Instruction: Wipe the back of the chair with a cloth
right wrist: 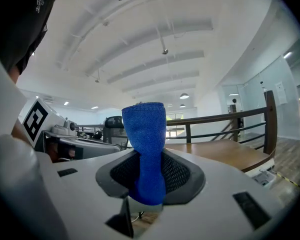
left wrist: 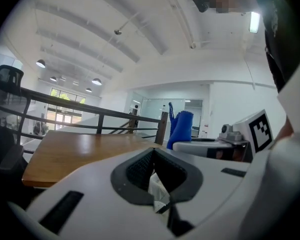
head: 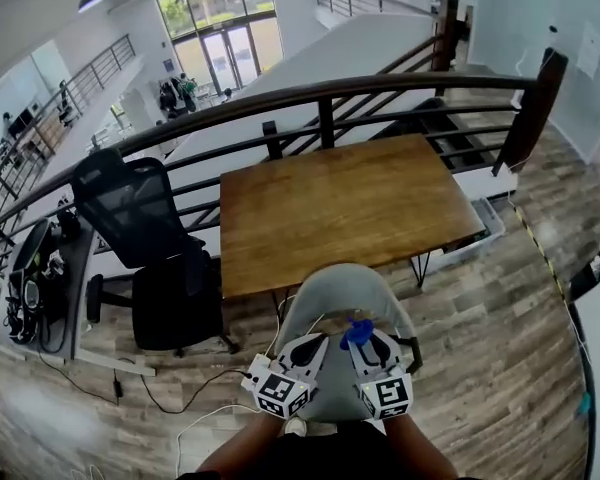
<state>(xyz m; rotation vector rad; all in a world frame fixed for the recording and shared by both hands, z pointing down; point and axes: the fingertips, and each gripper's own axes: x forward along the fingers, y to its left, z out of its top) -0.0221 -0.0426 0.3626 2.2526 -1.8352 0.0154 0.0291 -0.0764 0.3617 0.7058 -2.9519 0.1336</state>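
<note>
Right gripper [right wrist: 149,186]: jaws clamped on a blue cloth [right wrist: 145,134], which stands up between them as a folded strip. Left gripper [left wrist: 157,179]: jaws drawn together, nothing held. Grey chair [head: 342,290]: tucked at the wooden table [head: 350,203], just beyond both grippers, its back toward me. Risk, as I judge it: only a narrow fold is pinched, so dragging across the chair back could pull the cloth free or let bare jaw scrape the surface.
</note>
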